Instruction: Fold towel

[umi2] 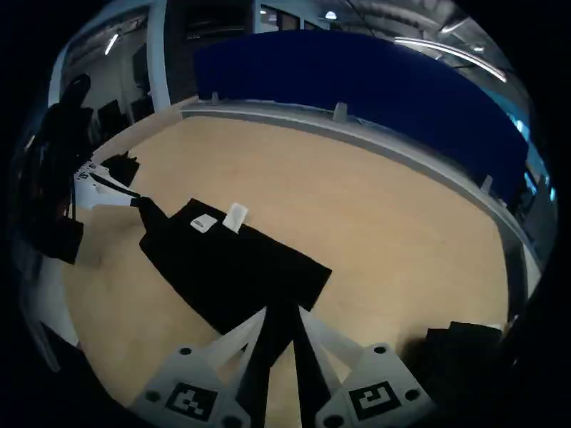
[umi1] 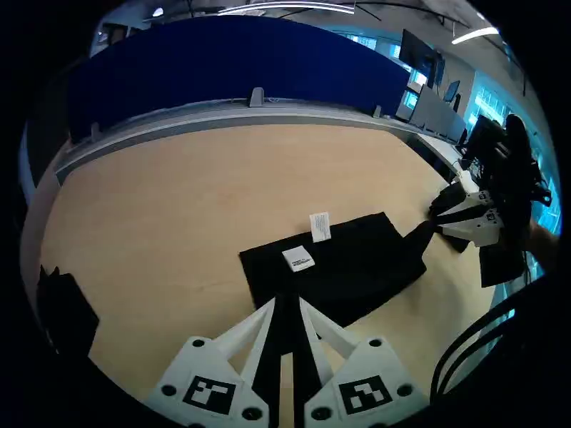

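Looking along the left gripper [umi1: 286,303] in the left gripper view: clamped shut on the near corner of the black towel [umi1: 350,267], both fingers pressing the cloth. Spread flat on the wooden desk [umi1: 178,214]. On the towel's far-left part, a raised white tag [umi1: 320,226] and a flat white tag [umi1: 297,258]. At the towel's right corner, the right gripper [umi1: 435,216], pinching the cloth to a point. Beyond the towel, a blue partition [umi1: 235,71].

Switching to the right gripper view: closed on the towel's near corner, both fingers on cloth. At the towel's far-left corner, the left gripper, nipping it. Both tags near that far edge.
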The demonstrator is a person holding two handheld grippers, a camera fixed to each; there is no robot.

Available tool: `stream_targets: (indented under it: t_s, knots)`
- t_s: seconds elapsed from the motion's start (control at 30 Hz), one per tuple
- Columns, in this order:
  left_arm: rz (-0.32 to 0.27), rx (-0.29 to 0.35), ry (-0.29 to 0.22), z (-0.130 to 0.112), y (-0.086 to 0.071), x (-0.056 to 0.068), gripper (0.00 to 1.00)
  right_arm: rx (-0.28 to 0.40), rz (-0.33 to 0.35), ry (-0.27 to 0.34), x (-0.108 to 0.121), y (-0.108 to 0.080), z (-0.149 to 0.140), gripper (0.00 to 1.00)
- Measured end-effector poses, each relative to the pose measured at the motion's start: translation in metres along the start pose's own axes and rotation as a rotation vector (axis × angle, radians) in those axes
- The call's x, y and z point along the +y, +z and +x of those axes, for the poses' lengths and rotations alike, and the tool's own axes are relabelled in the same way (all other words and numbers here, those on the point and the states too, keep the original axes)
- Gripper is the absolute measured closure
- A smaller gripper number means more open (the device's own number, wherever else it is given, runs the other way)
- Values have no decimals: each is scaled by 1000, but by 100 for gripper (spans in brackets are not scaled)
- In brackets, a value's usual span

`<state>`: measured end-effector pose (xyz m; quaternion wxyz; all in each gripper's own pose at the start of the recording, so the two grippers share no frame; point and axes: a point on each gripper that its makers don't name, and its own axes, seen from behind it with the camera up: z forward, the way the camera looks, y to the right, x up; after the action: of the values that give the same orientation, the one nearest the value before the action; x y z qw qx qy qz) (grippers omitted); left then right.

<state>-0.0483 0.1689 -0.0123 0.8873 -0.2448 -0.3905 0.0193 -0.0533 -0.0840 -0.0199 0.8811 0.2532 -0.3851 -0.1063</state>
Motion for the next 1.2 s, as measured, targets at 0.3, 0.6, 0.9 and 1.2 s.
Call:
stream_targets:
  t_s: [0.3, 0.6, 0.9, 1.2]
  knots:
    - [28, -28, -9, -9, 30, -14, 91, -26, -29, 39, 14, 28, -11, 83]
    - [65, -36, -4, -8, 53, -27, 87, -24, -66, 91, 24, 46, -13, 75]
    - [96, -45, 3, -5, 52, -35, 37, -10, -106, 92, 34, 42, -8, 31]
    - [83, -33, -1, -3, 45, -30, 8, 5, -102, 101, 33, 36, -5, 19]
